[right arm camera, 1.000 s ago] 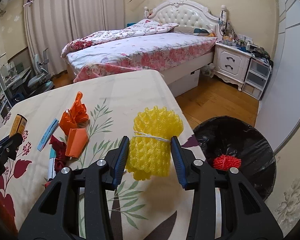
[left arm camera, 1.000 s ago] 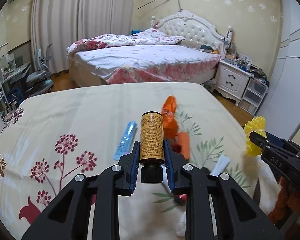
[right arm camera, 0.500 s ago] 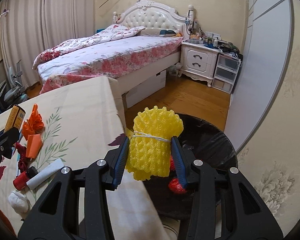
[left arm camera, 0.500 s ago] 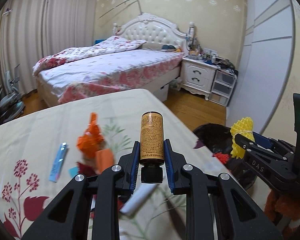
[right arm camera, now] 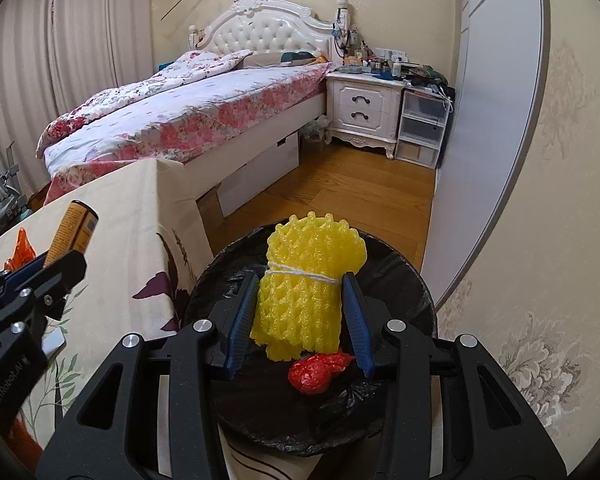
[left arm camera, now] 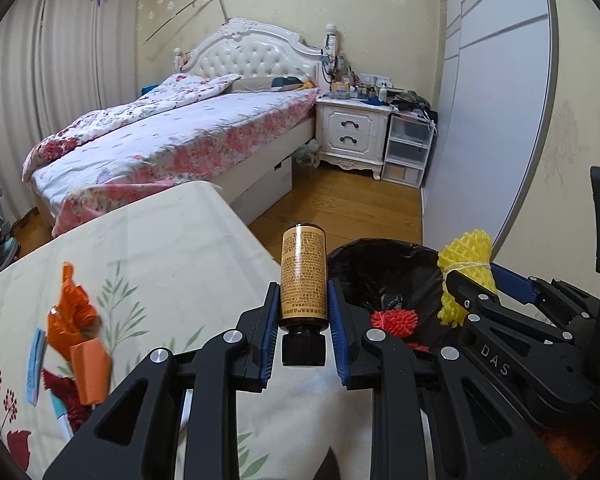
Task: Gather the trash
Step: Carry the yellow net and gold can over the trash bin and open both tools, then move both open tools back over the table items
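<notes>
My left gripper (left arm camera: 303,300) is shut on a small brown bottle (left arm camera: 302,272) with a yellow label and a black cap, held upright at the table's right edge. My right gripper (right arm camera: 300,300) is shut on a yellow foam net bundle (right arm camera: 306,280) tied with white string, held over the bin (right arm camera: 400,272) lined with a black bag. Red trash (right arm camera: 316,372) lies inside the bin. In the left wrist view the bin (left arm camera: 380,264) sits just right of the bottle, with the right gripper (left arm camera: 476,284) and its yellow net (left arm camera: 466,268) above it.
On the flowered tablecloth (left arm camera: 160,264) lie orange wrappers (left arm camera: 76,328), a blue packet (left arm camera: 36,364) and dark red scraps (left arm camera: 66,396). Beyond are a bed (left arm camera: 172,136), a white nightstand (left arm camera: 352,132), wood floor (left arm camera: 352,204) and a wall (right arm camera: 540,160) close on the right.
Both grippers have swung right, away from the middle of the table. The yellow net now hangs over the bin and the bottle has reached the table's edge beside it.
</notes>
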`<action>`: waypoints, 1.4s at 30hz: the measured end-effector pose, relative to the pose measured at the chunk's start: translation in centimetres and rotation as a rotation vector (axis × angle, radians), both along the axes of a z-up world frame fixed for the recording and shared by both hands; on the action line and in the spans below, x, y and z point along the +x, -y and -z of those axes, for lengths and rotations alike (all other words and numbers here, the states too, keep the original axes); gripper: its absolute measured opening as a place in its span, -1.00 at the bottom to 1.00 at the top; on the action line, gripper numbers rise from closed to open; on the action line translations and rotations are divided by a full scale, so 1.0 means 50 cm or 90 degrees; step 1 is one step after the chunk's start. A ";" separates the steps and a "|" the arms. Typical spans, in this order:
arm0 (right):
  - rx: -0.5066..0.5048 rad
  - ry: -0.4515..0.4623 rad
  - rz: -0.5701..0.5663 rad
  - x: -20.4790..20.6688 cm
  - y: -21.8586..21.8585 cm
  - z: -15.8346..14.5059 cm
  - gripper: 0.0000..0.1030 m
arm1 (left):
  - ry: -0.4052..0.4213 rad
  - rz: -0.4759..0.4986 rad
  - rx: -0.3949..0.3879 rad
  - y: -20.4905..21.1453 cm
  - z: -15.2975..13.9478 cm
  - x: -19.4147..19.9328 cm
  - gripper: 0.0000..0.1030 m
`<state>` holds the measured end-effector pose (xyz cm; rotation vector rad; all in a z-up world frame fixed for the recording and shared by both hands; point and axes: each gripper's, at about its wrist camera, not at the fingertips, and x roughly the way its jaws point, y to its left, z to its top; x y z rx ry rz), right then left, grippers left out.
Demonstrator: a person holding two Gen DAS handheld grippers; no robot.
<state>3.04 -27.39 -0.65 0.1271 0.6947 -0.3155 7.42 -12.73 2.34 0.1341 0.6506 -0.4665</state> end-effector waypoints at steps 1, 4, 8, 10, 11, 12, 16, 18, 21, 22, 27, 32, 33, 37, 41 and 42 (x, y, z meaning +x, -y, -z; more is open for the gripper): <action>0.001 -0.001 0.003 0.003 0.005 0.003 -0.20 | -0.001 0.003 0.003 0.009 0.004 0.003 -0.52; 0.007 -0.002 0.011 0.013 0.017 0.006 -0.20 | -0.005 0.008 0.010 0.029 0.012 0.014 -0.52; 0.015 -0.003 0.018 0.020 0.037 0.014 -0.20 | -0.011 0.010 0.018 0.051 0.023 0.035 -0.52; 0.019 -0.005 0.022 0.027 0.043 0.018 -0.20 | -0.013 0.012 0.023 0.062 0.027 0.044 -0.52; 0.021 -0.006 0.024 0.030 0.046 0.021 -0.20 | -0.013 0.013 0.025 0.067 0.029 0.046 -0.52; 0.023 -0.007 0.025 0.033 0.049 0.023 -0.20 | -0.014 0.014 0.029 0.072 0.032 0.050 -0.52; 0.026 -0.013 0.033 0.042 0.059 0.034 -0.19 | -0.020 0.018 0.037 0.080 0.041 0.058 -0.52; 0.029 -0.014 0.037 0.043 0.062 0.039 -0.19 | -0.022 0.020 0.041 0.083 0.045 0.059 -0.52; 0.032 -0.012 0.043 0.043 0.064 0.044 -0.16 | -0.022 0.016 0.051 0.087 0.050 0.060 -0.18; 0.033 -0.013 0.045 0.043 0.066 0.046 -0.14 | -0.021 0.013 0.050 0.085 0.051 0.059 -0.08; 0.040 -0.010 0.059 0.042 0.076 0.047 -0.02 | -0.021 0.001 0.049 0.083 0.049 0.062 0.15; 0.038 -0.008 0.059 0.039 0.078 0.045 -0.01 | -0.025 -0.010 0.042 0.076 0.047 0.063 0.29; 0.037 -0.008 0.058 0.038 0.077 0.044 -0.01 | -0.025 -0.011 0.039 0.074 0.045 0.061 0.30; 0.033 -0.006 0.056 0.036 0.067 0.039 0.00 | -0.022 -0.014 0.037 0.066 0.036 0.059 0.33; 0.031 -0.004 0.051 0.027 0.054 0.029 0.00 | -0.023 -0.021 0.032 0.050 0.028 0.051 0.36; 0.030 -0.003 0.048 0.024 0.049 0.027 0.01 | -0.023 -0.023 0.032 0.045 0.025 0.047 0.36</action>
